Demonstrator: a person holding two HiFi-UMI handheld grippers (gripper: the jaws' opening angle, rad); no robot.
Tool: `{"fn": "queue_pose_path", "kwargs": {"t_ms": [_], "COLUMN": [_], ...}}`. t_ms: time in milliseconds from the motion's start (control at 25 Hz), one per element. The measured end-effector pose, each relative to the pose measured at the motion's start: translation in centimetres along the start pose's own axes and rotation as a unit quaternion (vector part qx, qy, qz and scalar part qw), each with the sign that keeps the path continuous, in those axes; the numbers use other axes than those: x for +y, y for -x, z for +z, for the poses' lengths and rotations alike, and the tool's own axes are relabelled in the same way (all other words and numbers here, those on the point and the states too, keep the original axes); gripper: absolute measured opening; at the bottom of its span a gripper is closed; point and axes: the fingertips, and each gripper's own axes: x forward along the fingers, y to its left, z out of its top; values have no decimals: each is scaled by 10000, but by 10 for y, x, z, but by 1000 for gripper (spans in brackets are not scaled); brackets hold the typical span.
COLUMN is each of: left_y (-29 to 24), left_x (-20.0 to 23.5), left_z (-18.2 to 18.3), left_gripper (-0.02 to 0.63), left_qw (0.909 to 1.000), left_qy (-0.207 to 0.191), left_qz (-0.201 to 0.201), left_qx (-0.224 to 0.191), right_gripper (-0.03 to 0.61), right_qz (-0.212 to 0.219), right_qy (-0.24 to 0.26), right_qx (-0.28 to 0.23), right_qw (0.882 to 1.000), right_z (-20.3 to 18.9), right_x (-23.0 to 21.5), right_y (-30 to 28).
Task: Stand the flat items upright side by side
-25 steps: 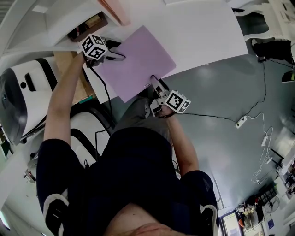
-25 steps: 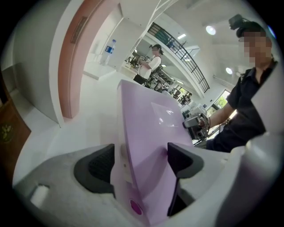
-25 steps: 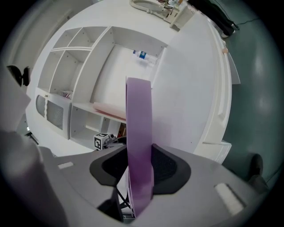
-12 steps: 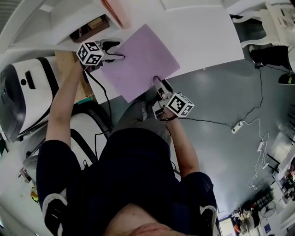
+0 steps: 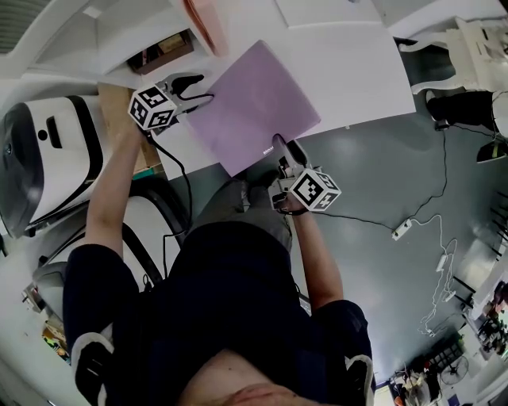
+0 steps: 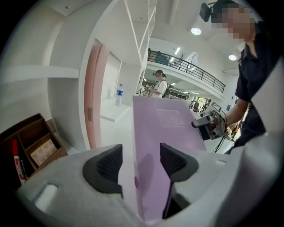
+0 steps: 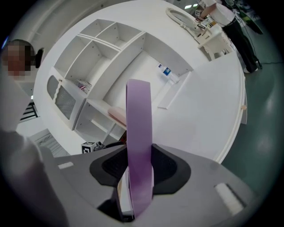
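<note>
We hold the purple folder [image 5: 254, 103] over the near edge of the bench [image 5: 357, 63], one tool at each end. The right tool [image 5: 287, 149] pinches its near edge firmly. The left tool [image 5: 194, 89] has just been closing around the far-left edge (a gap shows beside one pad). The shelf [image 5: 119, 40], with the pink folder [image 5: 198, 20] standing in it, lies just beyond our left tool. We judge that this hand is nearer and should lead the purple folder in beside the pink one.
</note>
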Motion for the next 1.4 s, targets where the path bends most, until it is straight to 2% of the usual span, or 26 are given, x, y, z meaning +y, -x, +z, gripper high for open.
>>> {"fn": "queue_pose_path", "kwargs": {"t_ms": [80, 200, 520, 840, 1040, 1400], "left_y": [7, 18, 47, 74, 88, 106], "left_x": [-4, -12, -31, -47, -48, -40], "left_z": [9, 22, 43, 63, 68, 75], "left_gripper": [257, 175, 126, 2, 2, 0], "left_qw": [9996, 9978, 9888, 9749, 9687, 9615], "left_qy": [-43, -179, -327, -454, -338, -396], "left_qz": [176, 478, 1116, 1674, 1836, 2095], "left_qx": [-201, -417, -931, -1395, -1635, -1737], "right_gripper": [152, 152, 152, 152, 152, 152], "right_qz": [-42, -111, -330, -528, -785, -1089], "right_qy": [140, 388, 1253, 1951, 2409, 3313], "right_qx": [-66, -219, -664, -1071, -1270, -1462], "right_qw": [9999, 9989, 9894, 9735, 9590, 9258], "right_z": [9, 27, 75, 117, 140, 171], "right_x": [4, 13, 42, 68, 83, 108], "right_y": [4, 11, 23, 24, 19, -3]}}
